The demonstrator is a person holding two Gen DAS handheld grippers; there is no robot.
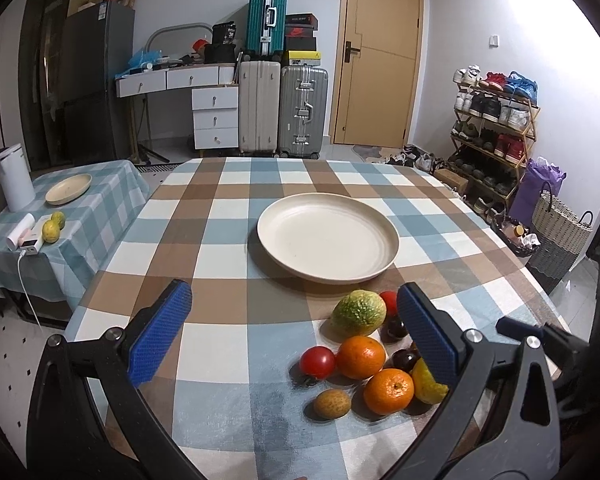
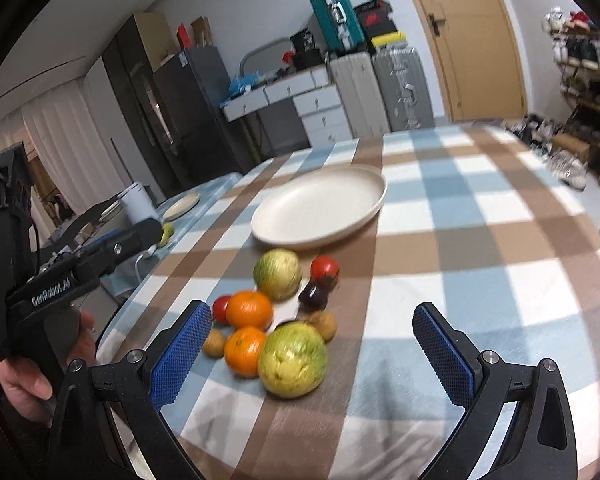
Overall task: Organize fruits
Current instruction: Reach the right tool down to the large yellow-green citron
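A pile of fruit lies on the checked tablecloth: two oranges (image 1: 360, 357) (image 1: 389, 391), a red tomato (image 1: 317, 362), a green-yellow melon-like fruit (image 1: 358, 313), dark plums (image 1: 394, 329) and a small brown fruit (image 1: 332, 403). A cream plate (image 1: 328, 237) sits empty beyond them. My left gripper (image 1: 296, 336) is open and empty above the table, its right finger over the pile. My right gripper (image 2: 314, 352) is open and empty, with a second green-yellow fruit (image 2: 293, 360) between its fingers. The plate (image 2: 320, 208) and oranges (image 2: 249, 309) also show there.
A side table at left holds a second plate (image 1: 68, 188), a white kettle (image 1: 15, 178) and two yellow-green fruits (image 1: 51, 231). Suitcases, a desk, a door and a shoe rack (image 1: 496, 120) stand behind. The left gripper's body (image 2: 52, 280) shows in the right view.
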